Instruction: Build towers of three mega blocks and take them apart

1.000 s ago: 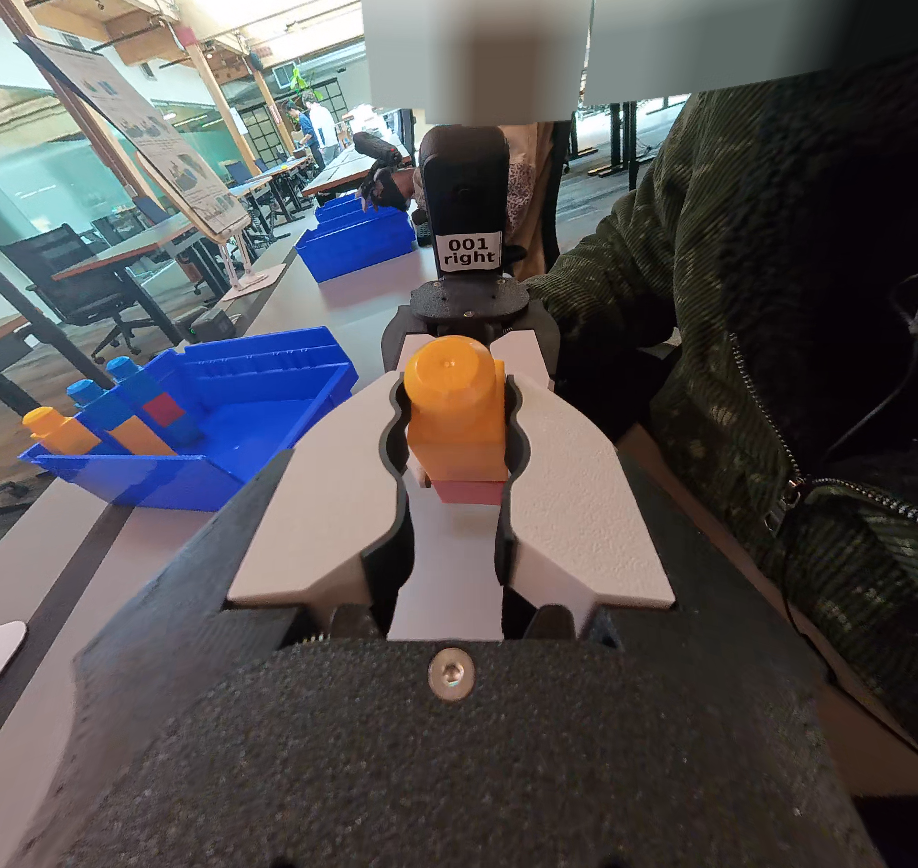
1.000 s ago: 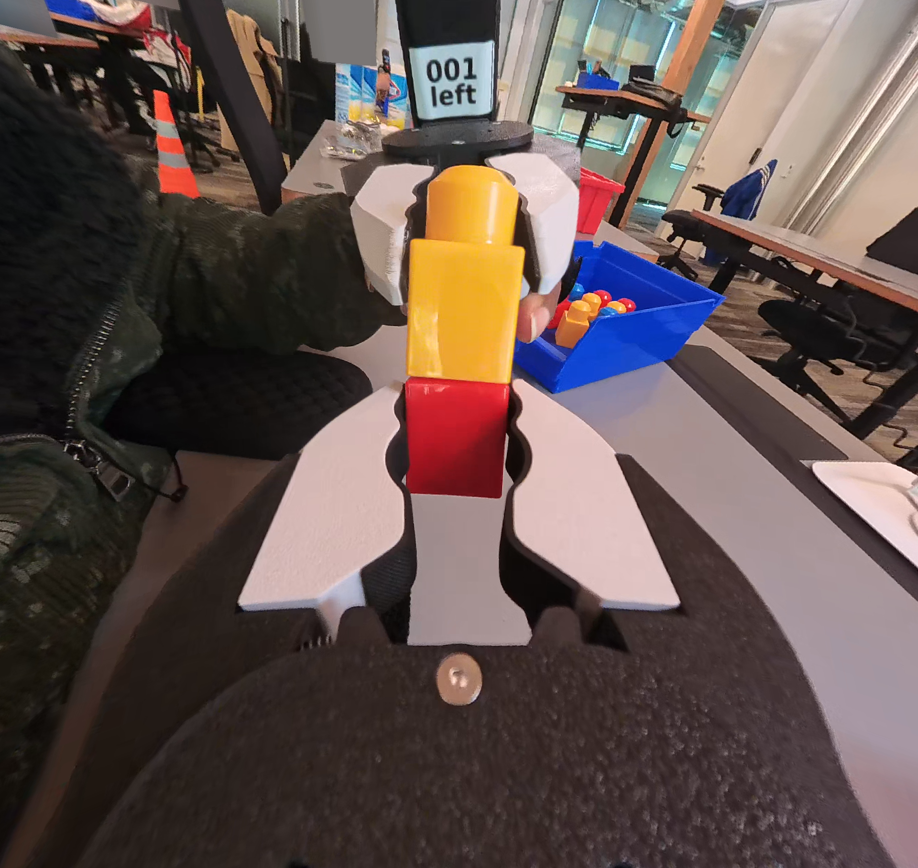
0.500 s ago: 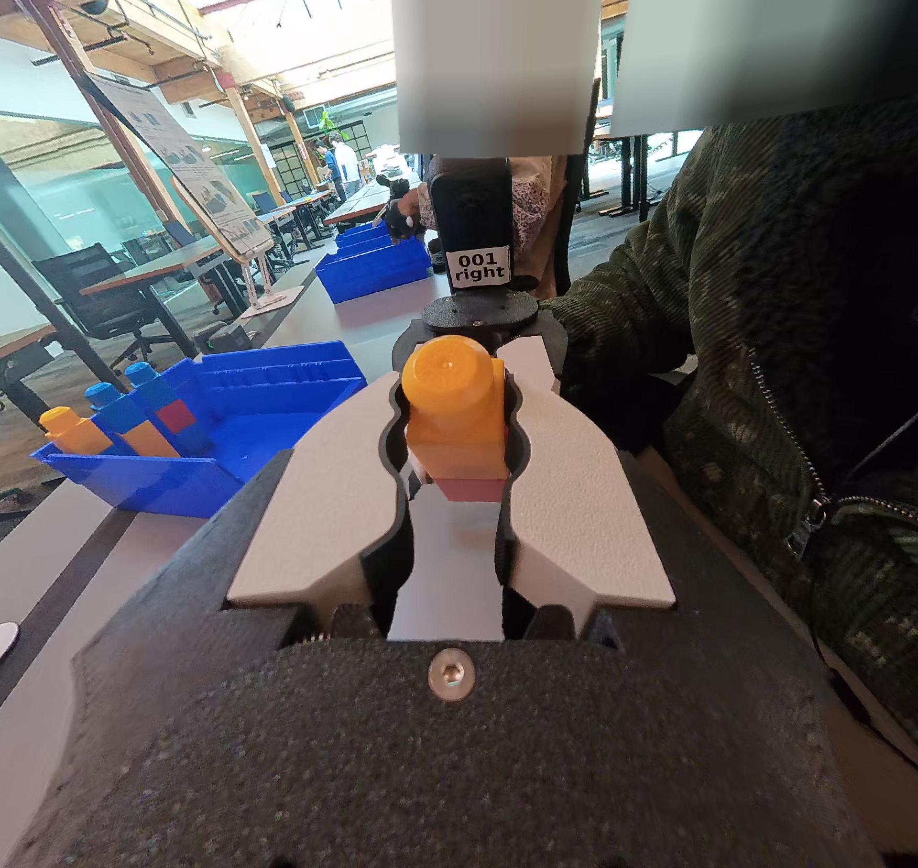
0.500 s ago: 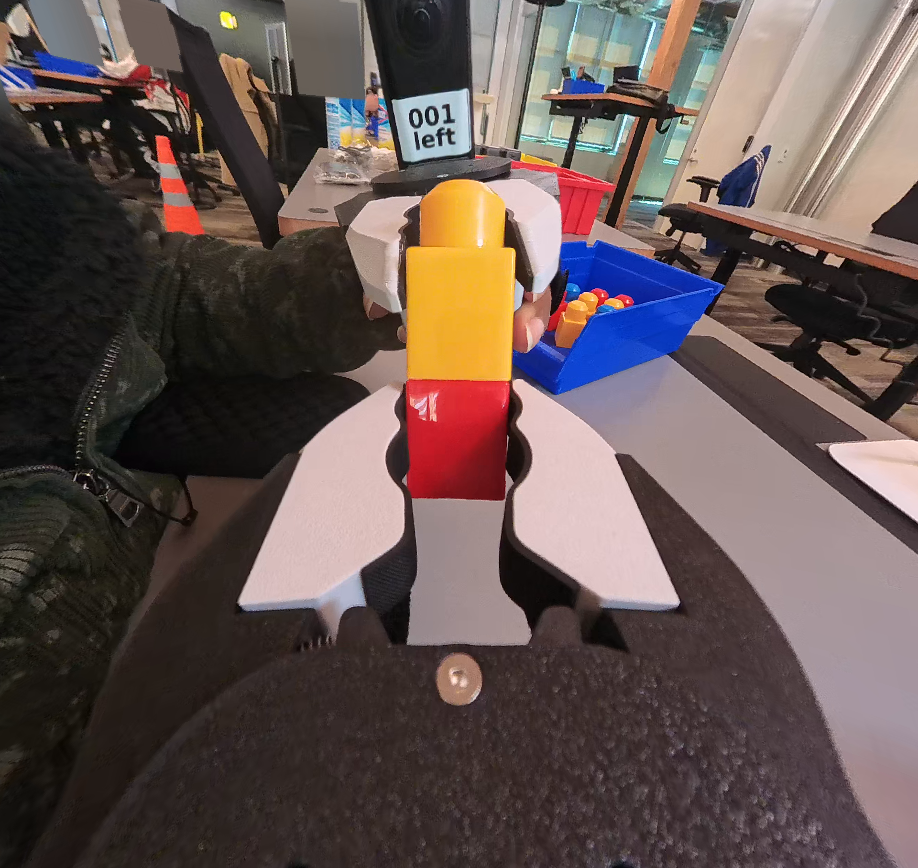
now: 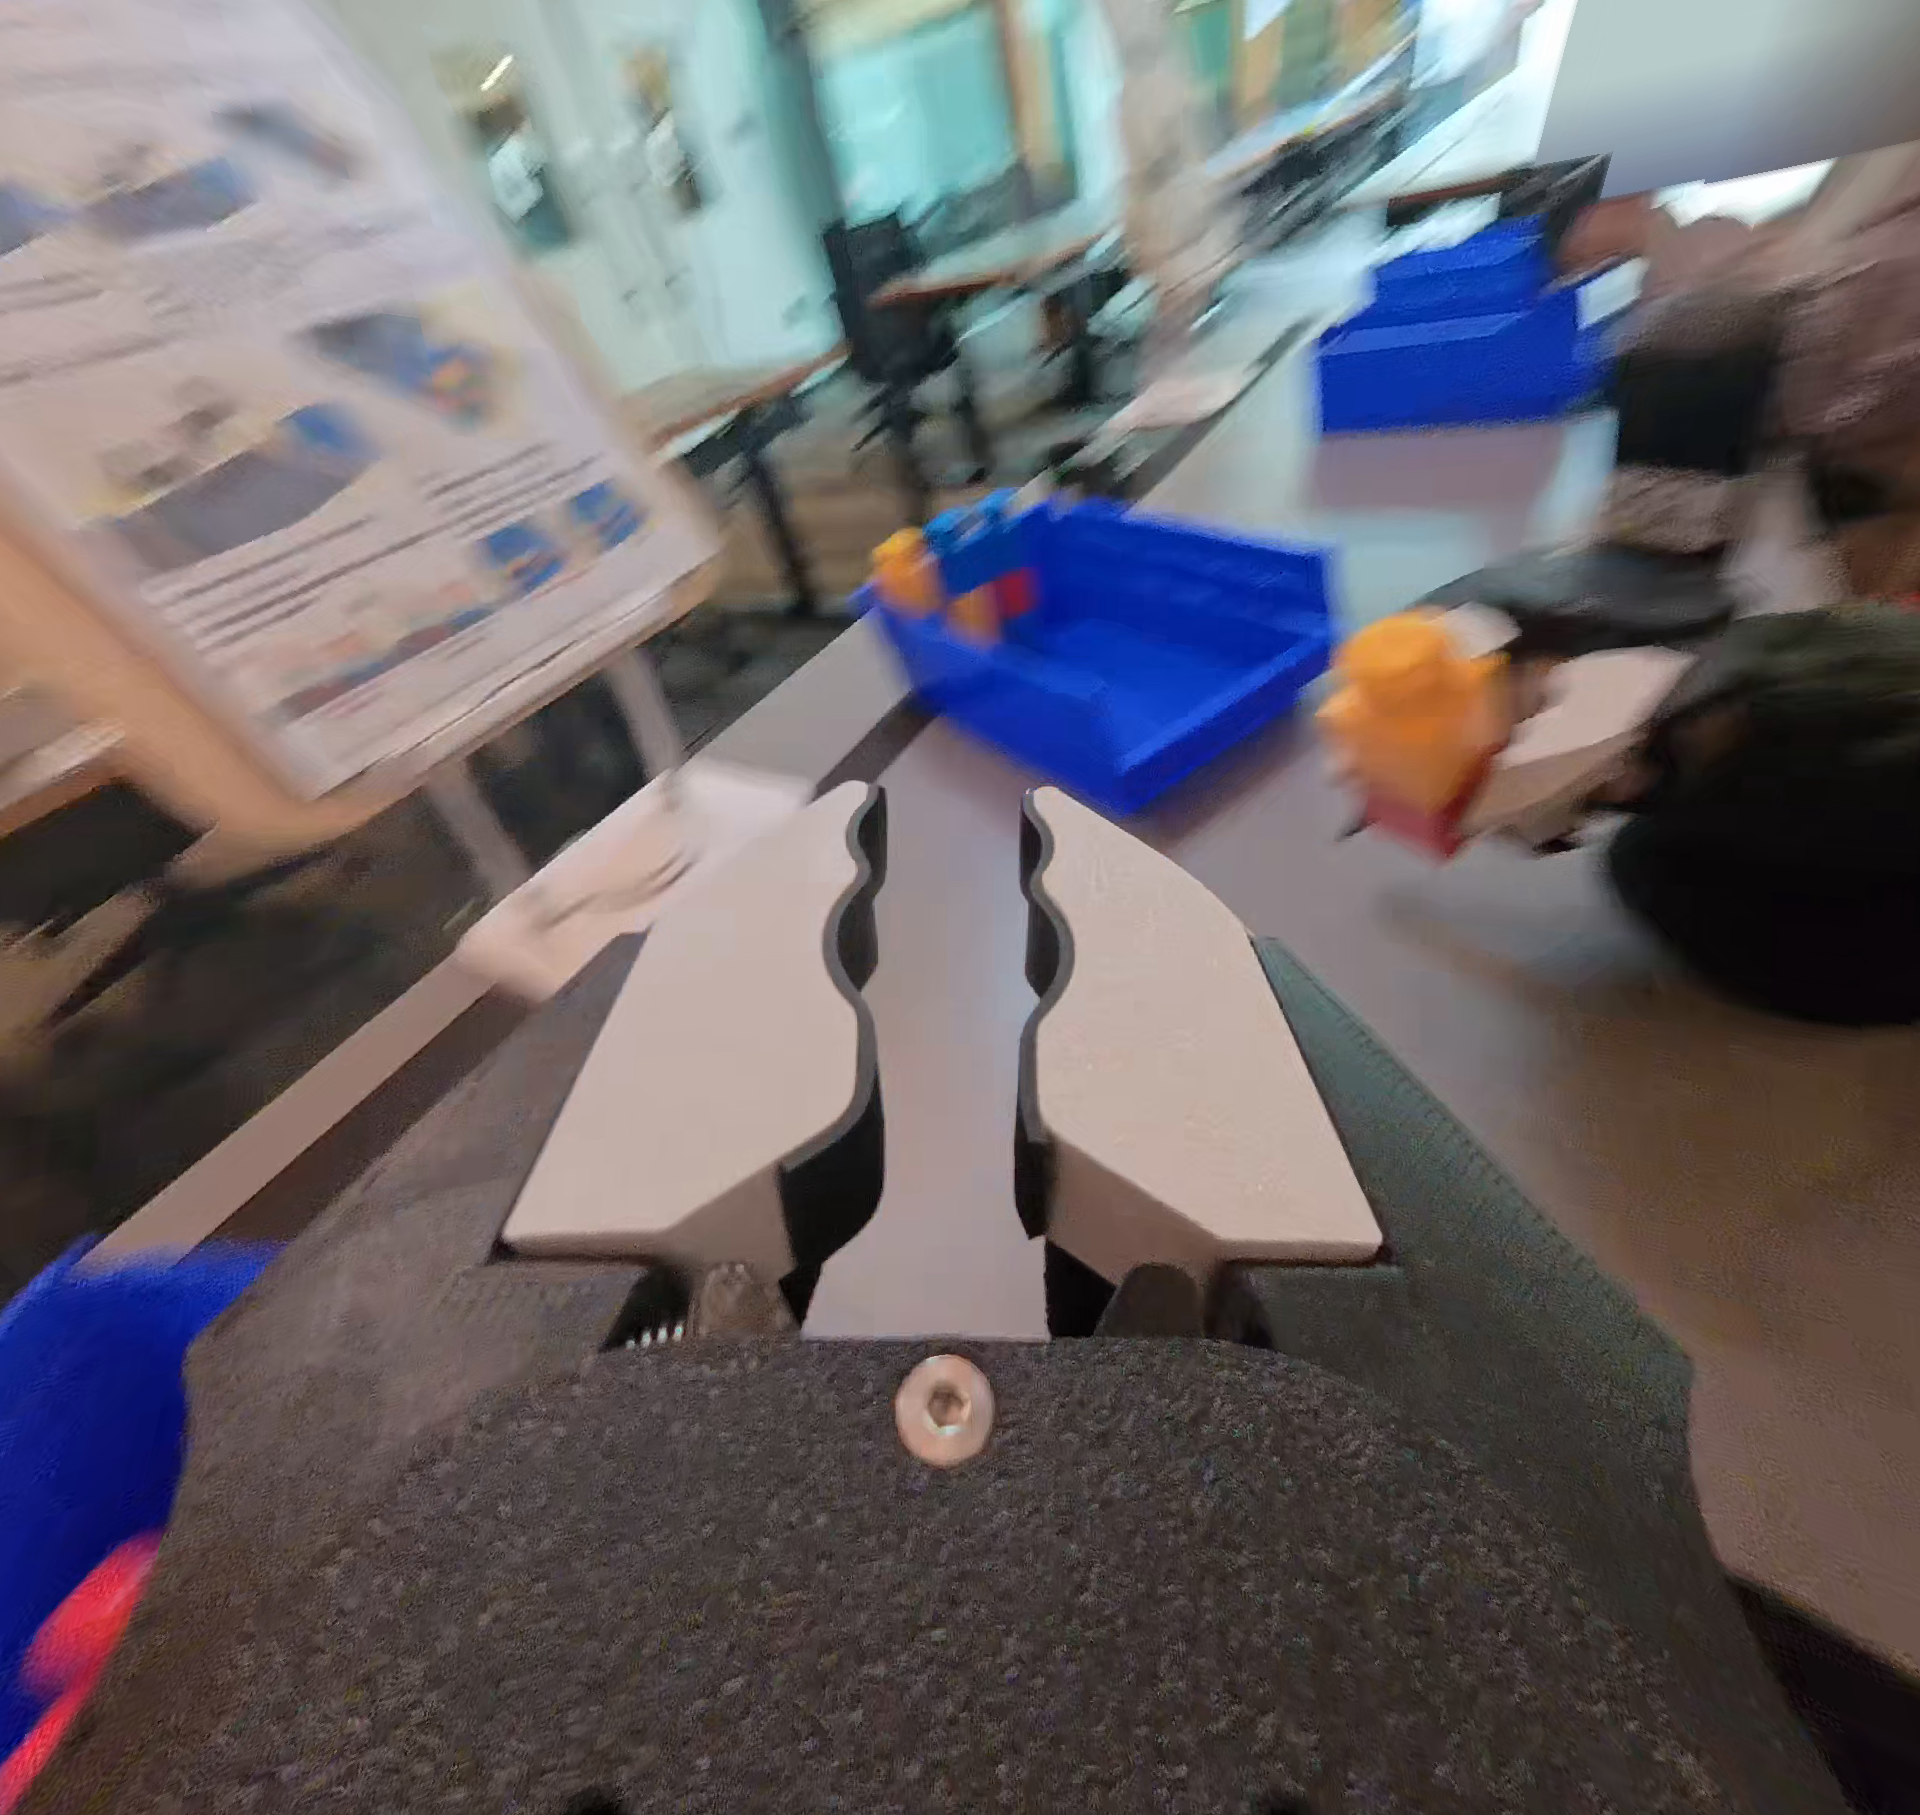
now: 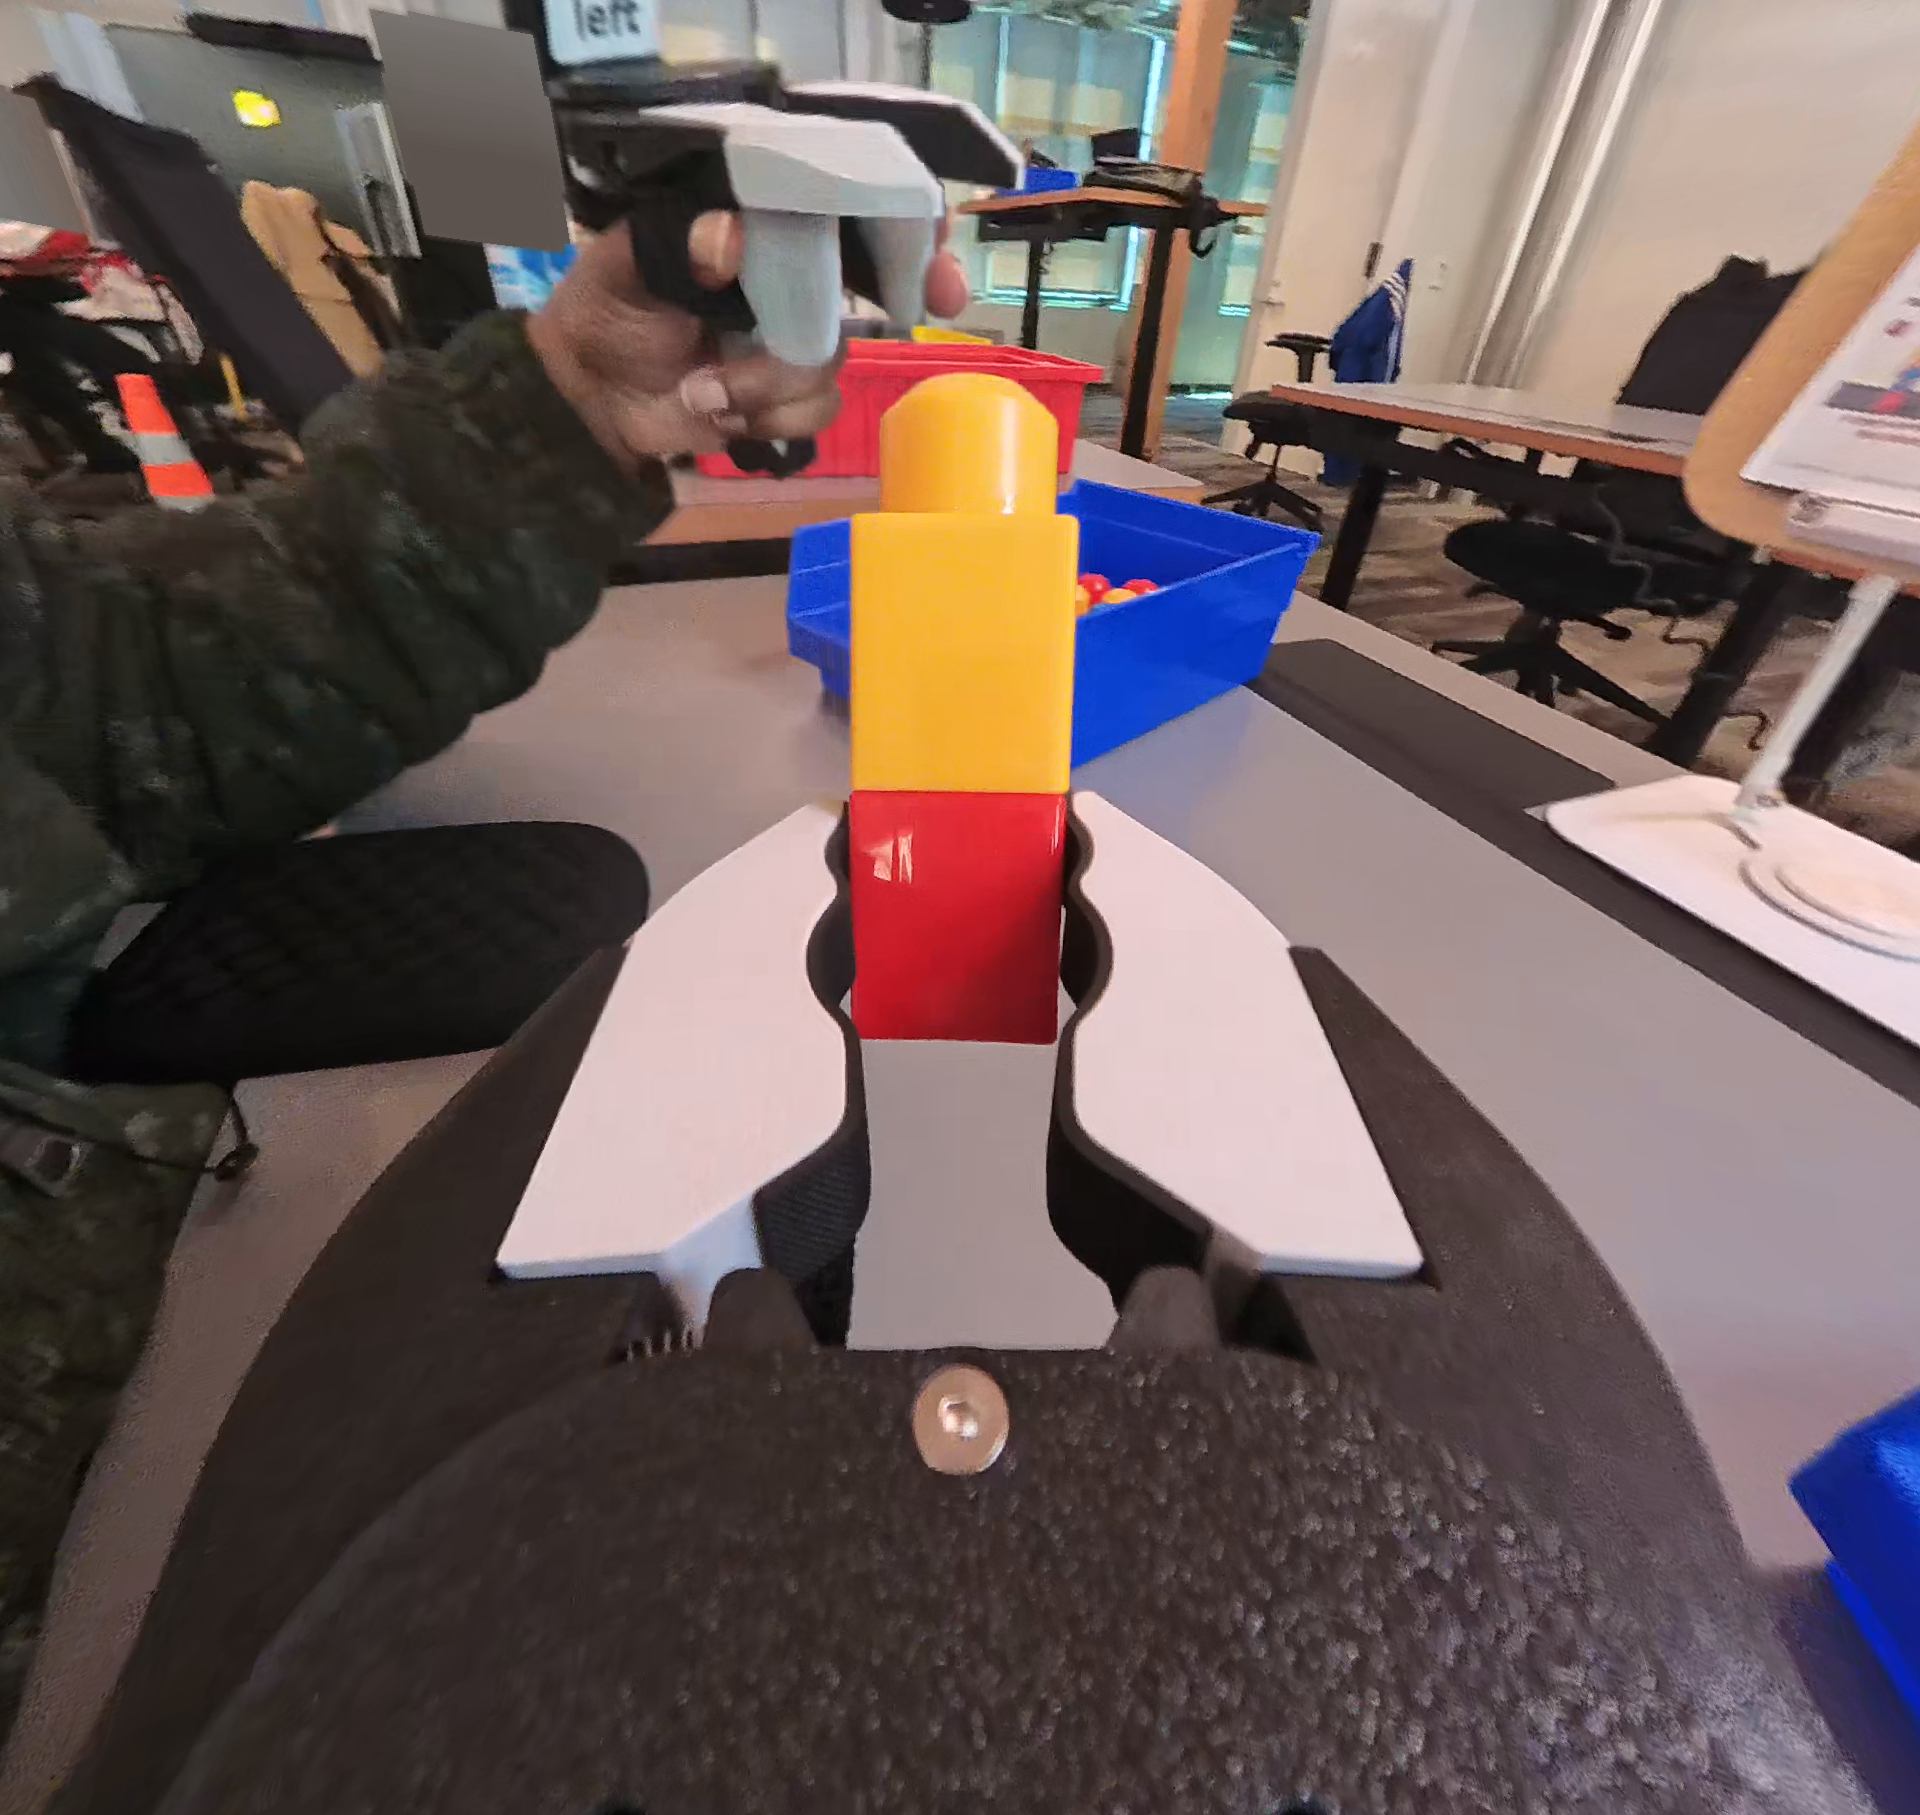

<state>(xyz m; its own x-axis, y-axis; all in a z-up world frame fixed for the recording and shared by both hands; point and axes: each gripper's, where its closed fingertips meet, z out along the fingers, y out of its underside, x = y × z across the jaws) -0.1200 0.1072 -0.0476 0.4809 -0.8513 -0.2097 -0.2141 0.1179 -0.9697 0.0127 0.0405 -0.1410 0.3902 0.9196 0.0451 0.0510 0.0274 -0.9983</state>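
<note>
Mega blocks first: I have a red block (image 6: pixel 954 918) pinched between the fingers of my right gripper (image 6: pixel 956 918), with a yellow block (image 6: pixel 961 659) stacked on top of it, its round stud pointing up and free. That two-block stack stands upright above the grey tabletop (image 6: pixel 1455 1121), clear of the surface as far as I can tell. My left gripper (image 5: pixel 951 830) holds nothing; its jaws stand slightly apart with only bare tabletop showing through the gap. In the right wrist view I see that left gripper (image 6: pixel 831 269) up and to the left of the stack, apart from it, gripped by a hand (image 6: pixel 665 363) in a dark green sleeve. Behind the stack sits a blue bin (image 6: pixel 1174 643) with small red, yellow and orange pieces inside. The left wrist view is smeared with motion blur, but I can make out another blue bin (image 5: pixel 1122 685) on the tabletop with a few blue and orange blocks standing at its far corner, and the yellow-on-red stack to its right.
</note>
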